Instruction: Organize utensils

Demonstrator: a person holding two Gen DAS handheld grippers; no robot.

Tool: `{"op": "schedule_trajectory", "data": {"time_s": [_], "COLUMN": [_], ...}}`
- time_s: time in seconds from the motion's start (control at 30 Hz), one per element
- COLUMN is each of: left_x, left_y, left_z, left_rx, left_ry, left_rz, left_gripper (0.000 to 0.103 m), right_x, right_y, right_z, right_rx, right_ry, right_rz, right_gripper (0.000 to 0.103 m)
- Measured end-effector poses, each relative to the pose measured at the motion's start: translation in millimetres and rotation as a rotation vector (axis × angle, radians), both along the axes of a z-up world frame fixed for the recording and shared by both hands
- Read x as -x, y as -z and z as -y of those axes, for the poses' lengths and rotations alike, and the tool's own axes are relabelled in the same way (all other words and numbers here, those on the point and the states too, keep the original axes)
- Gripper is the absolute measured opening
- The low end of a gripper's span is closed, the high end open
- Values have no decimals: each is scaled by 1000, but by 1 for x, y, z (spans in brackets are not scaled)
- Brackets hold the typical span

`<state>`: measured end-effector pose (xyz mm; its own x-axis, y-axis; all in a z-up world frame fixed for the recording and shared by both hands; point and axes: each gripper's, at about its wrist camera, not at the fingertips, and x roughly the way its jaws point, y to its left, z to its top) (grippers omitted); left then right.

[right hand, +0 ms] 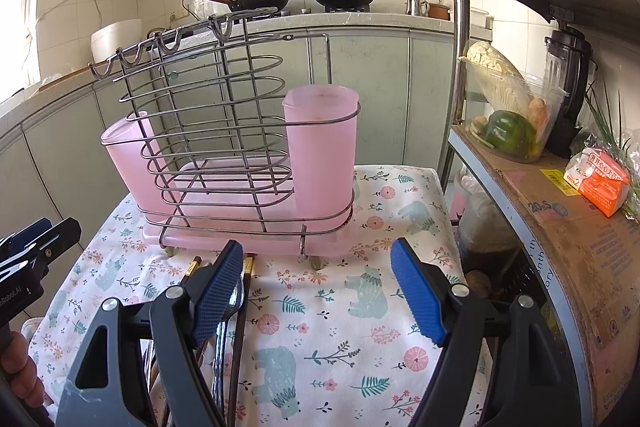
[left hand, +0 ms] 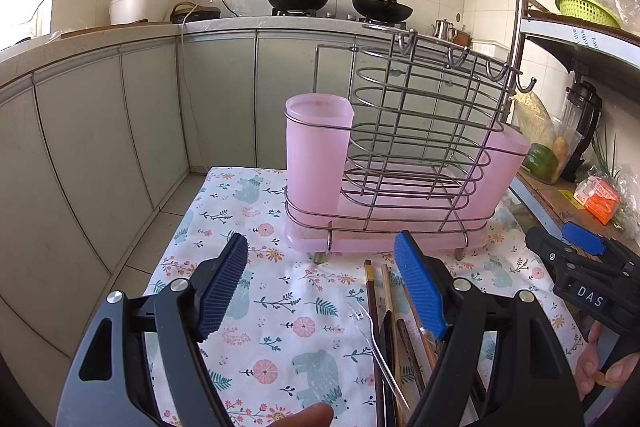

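Observation:
A wire utensil rack (left hand: 416, 131) (right hand: 208, 131) with a pink drip tray stands on the floral cloth. It holds a pink cup (left hand: 318, 147) (right hand: 322, 147) at one end and a second pink cup (left hand: 502, 167) (right hand: 128, 163) at the other. Brown chopsticks (left hand: 374, 303) (right hand: 240, 311) and a clear plastic spoon (left hand: 370, 327) (right hand: 230, 307) lie in a pile in front of the rack. My left gripper (left hand: 320, 291) is open just left of the pile, nothing between its fingers. My right gripper (right hand: 316, 291) is open just right of the pile, also empty.
The small table's floral cloth (left hand: 280, 307) (right hand: 340, 327) ends at floor on the left. A metal shelf (right hand: 560, 195) with a vegetable tub, a blender and an orange packet stands close on the right. Grey cabinets (left hand: 120, 131) and a stove counter lie behind.

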<state>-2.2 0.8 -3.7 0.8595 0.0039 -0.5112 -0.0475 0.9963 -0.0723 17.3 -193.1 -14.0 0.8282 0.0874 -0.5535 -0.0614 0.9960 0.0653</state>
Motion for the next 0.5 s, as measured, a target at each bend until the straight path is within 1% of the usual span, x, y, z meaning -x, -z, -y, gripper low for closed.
{"op": "schedule_trajectory", "data": {"time_s": [0.5], "left_x": [0], "left_y": [1], "left_z": [0], "left_rx": [0], "left_ry": [1], "left_rz": [-2], "left_gripper": [76], "right_x": [0], "right_y": [-1], "right_z": [-1], "right_rx": [1], "right_ry": [0], "right_rz": [-2], "right_gripper": [76]}}
